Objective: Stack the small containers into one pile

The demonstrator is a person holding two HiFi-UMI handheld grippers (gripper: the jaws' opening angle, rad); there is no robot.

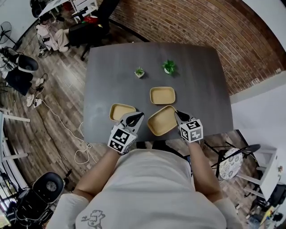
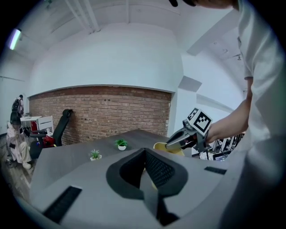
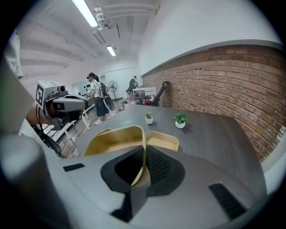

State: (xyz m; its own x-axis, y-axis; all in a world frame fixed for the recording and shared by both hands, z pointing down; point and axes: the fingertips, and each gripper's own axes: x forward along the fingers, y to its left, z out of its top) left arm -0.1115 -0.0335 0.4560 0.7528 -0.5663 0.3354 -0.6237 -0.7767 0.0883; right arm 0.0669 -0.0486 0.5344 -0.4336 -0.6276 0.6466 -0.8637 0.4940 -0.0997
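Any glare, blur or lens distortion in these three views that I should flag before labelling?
Head view: fisheye bows the edges of the dark grey table; light is even, shadows soft, no harsh glare. Left gripper view: black vignette corners; the left gripper is soft close to the lens. Right gripper view: white ceiling strip lights blow out; the tan rectangular container is sharp.

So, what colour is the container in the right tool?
Container: tan-yellow, clearest in right gripper view.
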